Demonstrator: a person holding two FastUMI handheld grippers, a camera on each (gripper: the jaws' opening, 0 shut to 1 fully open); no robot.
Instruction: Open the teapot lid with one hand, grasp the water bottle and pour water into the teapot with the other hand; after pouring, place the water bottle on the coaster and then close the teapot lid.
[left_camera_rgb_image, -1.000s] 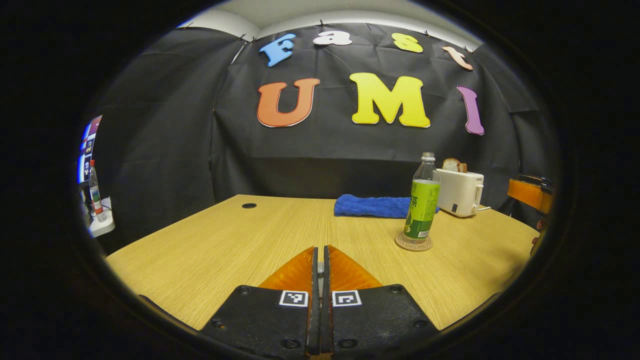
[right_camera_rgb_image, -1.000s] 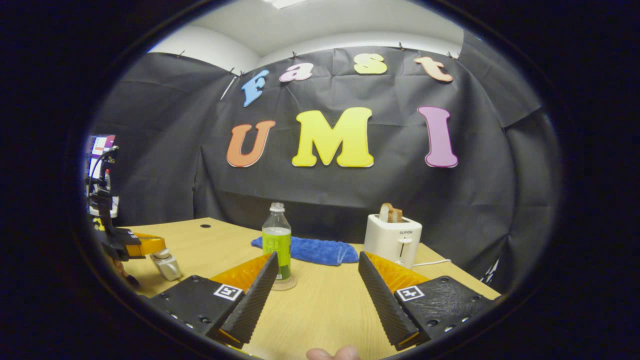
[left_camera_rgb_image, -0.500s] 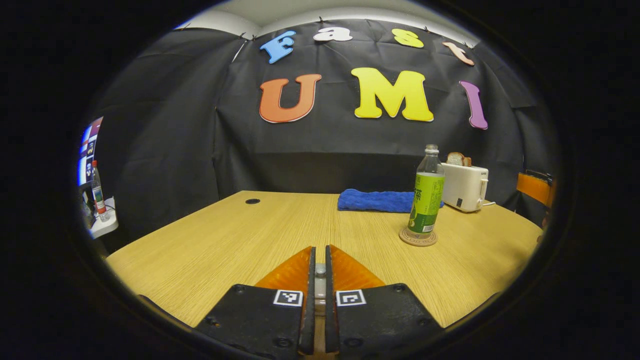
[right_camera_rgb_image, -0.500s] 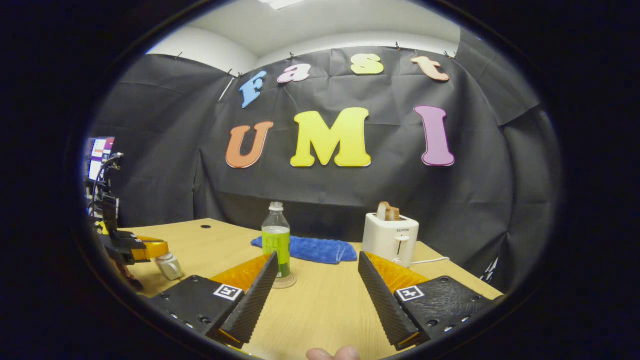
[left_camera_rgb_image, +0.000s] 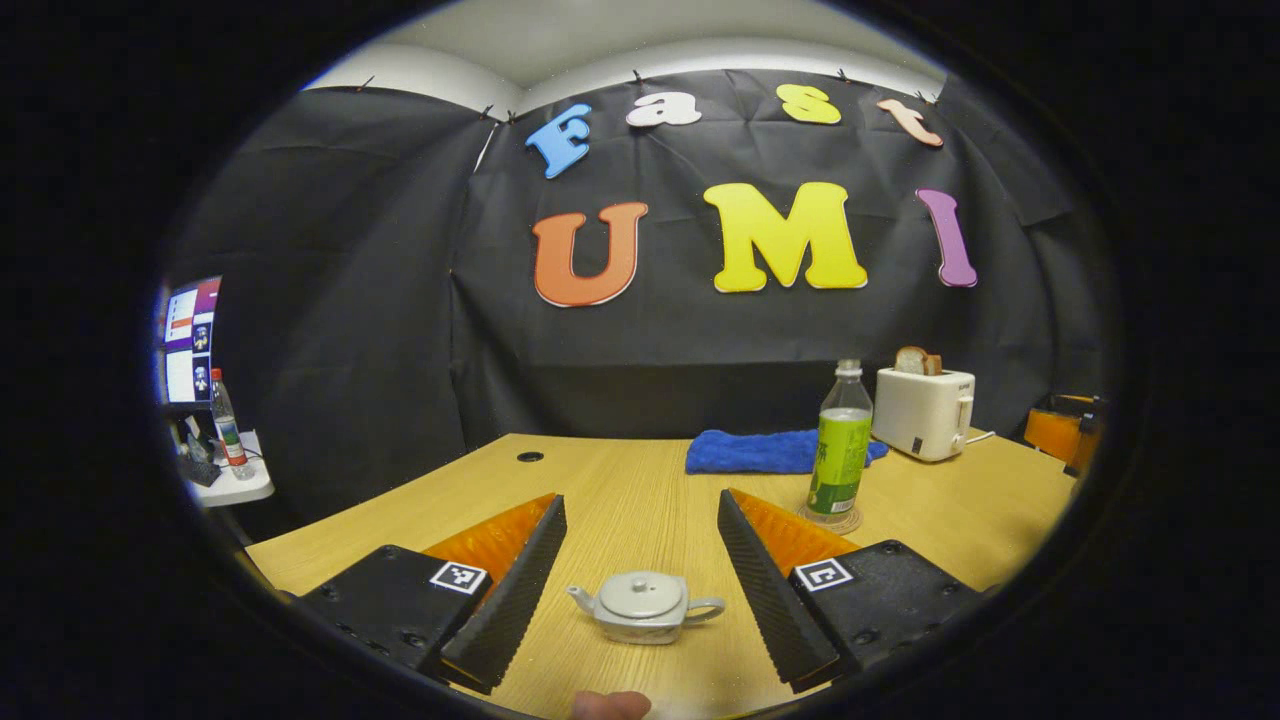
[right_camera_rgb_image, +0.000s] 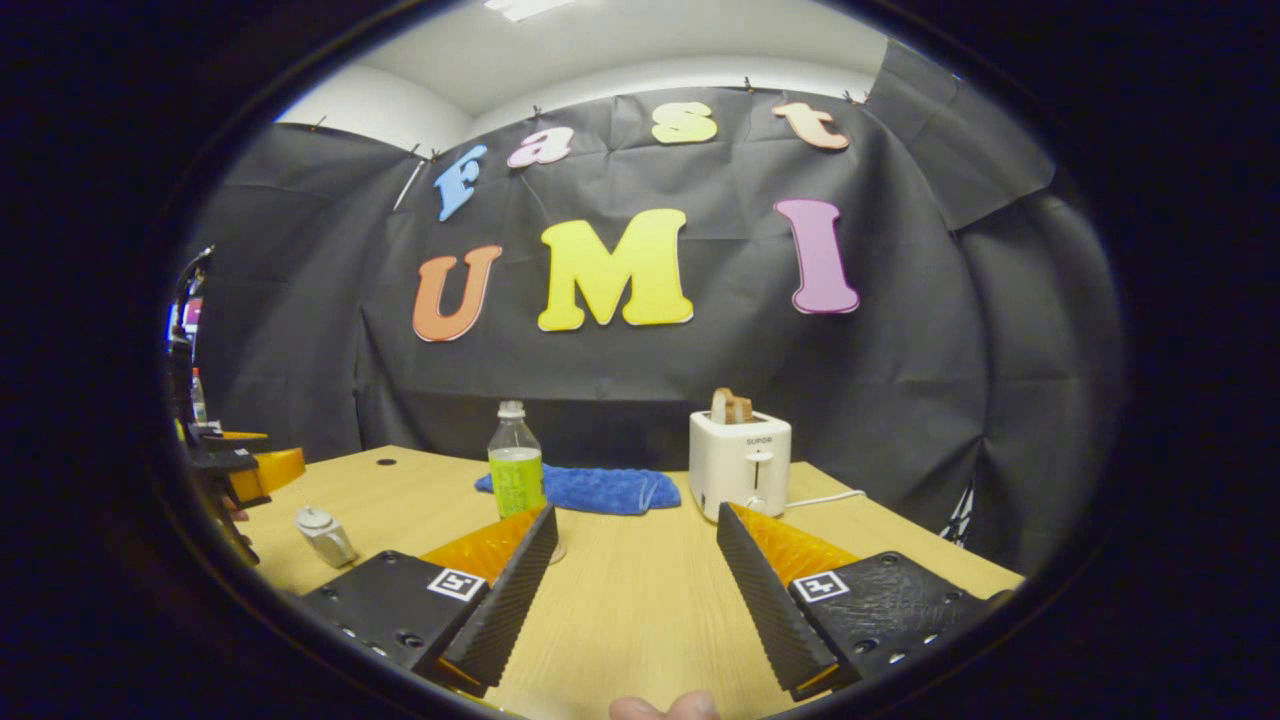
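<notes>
The left gripper (left_camera_rgb_image: 640, 590) had two wedge-shaped fingers whose inner faces were ribbed with fine ridges, each mounted on a flat, matte, textured block. On top of each block sat a small square white tag printed with a black pattern, and round screw heads dotted the blocks' lower edges. The right gripper (right_camera_rgb_image: 632, 590) was built alike: the same ridged wedges, the same tagged blocks with screws near their rims. A fingertip (left_camera_rgb_image: 610, 705) of the person's hand showed at the bottom edge of the left gripper view, and another fingertip (right_camera_rgb_image: 665, 708) in the right gripper view.
</notes>
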